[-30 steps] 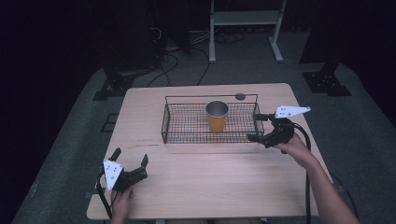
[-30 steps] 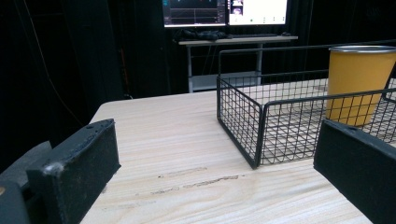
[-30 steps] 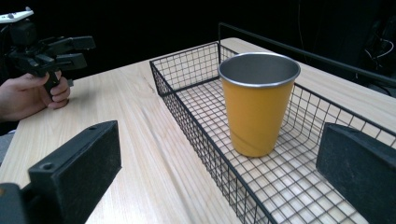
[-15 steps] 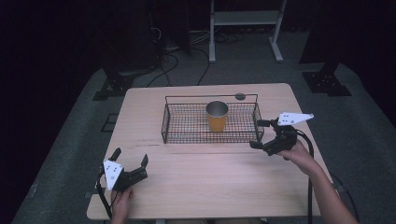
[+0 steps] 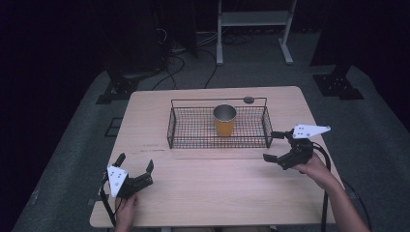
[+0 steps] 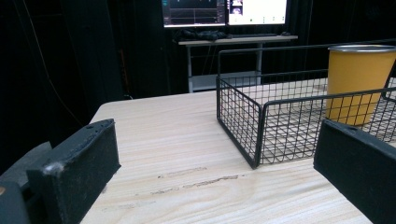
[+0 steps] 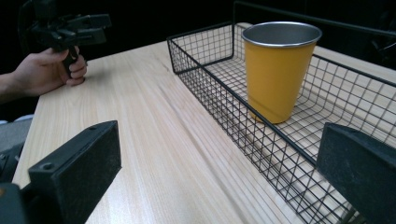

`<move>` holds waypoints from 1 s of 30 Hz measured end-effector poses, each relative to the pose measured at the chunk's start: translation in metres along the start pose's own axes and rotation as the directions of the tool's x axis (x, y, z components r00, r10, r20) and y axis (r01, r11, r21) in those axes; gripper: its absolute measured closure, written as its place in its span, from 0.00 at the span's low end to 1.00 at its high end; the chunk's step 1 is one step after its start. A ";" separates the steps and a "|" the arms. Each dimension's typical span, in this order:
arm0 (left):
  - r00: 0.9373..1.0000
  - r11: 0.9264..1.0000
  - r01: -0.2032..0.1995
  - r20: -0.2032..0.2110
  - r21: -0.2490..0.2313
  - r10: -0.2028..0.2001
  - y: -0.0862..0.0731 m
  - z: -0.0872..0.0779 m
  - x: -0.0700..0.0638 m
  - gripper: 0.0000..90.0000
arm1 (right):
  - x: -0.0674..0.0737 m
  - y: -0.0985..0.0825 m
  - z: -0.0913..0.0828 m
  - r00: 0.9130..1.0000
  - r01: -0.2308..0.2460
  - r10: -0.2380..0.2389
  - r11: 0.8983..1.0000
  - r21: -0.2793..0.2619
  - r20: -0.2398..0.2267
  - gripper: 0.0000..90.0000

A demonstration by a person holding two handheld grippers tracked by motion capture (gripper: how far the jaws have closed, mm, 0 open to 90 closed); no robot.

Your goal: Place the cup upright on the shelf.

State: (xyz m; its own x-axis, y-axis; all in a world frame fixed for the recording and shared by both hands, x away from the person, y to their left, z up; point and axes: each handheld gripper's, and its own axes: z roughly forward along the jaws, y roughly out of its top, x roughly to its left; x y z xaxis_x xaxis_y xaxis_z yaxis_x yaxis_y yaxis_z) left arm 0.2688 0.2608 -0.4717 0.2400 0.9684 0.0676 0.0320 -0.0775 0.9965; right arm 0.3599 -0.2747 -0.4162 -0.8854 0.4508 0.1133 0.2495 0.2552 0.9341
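An orange metal cup [image 5: 225, 120] [image 6: 356, 81] [image 7: 277, 67] stands upright inside a black wire basket [image 5: 188, 137] [image 6: 243, 121] [image 7: 219, 100] on the far half of the wooden table [image 5: 208, 179]. My left gripper [image 5: 134, 166] rests near the table's front left corner, jaws wide apart and empty, pointing toward the basket. At the basket's right end my right gripper [image 5: 273, 146] is open too, with nothing in it, a short way off the wire. The right gripper view shows the left hand and its gripper [image 7: 70, 28] across the table.
A small dark round object [image 5: 248, 100] lies on the table behind the basket. A white metal stand [image 5: 251, 29] and cables sit on the floor beyond. Monitors on a desk [image 6: 224, 14] show in the left gripper view. Bare wood stretches between the grippers.
The right gripper has drawn back from the basket's right end, toward the table's right front. The left gripper has stayed put.
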 end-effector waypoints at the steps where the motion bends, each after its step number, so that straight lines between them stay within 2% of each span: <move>1: 1.000 1.000 0.000 0.000 0.000 0.000 0.000 0.000 0.000 0.00 | 0.000 -0.003 -0.002 1.000 -0.007 0.007 1.000 -0.003 0.005 0.00; 5: 1.000 1.000 -0.002 0.001 -0.001 0.002 0.000 0.000 0.000 0.00 | 0.001 -0.008 -0.005 1.000 -0.019 0.019 1.000 0.004 0.006 0.00; 7: 1.000 1.000 -0.004 0.001 0.000 0.004 0.000 0.000 -0.001 0.00 | 0.002 -0.012 -0.007 1.000 -0.027 0.027 1.000 -0.015 0.007 0.00; 18: 1.000 1.000 -0.003 0.001 -0.002 0.003 0.000 0.000 -0.001 0.00 | 0.009 -0.027 -0.010 0.999 -0.045 0.045 0.999 -0.022 0.006 0.00; 30: 1.000 1.000 -0.003 0.001 -0.002 0.003 0.000 0.000 -0.001 0.00 | 0.016 -0.034 -0.014 0.999 -0.043 0.043 0.998 -0.039 0.012 0.00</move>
State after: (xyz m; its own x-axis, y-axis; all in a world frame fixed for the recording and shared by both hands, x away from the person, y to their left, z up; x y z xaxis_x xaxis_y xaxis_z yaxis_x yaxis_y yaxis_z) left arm 0.2687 0.2601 -0.4718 0.2413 0.9678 0.0709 0.0292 -0.0803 0.9963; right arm 0.3314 -0.2879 -0.4411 -0.8691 0.4715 0.1495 0.2716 0.2024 0.9409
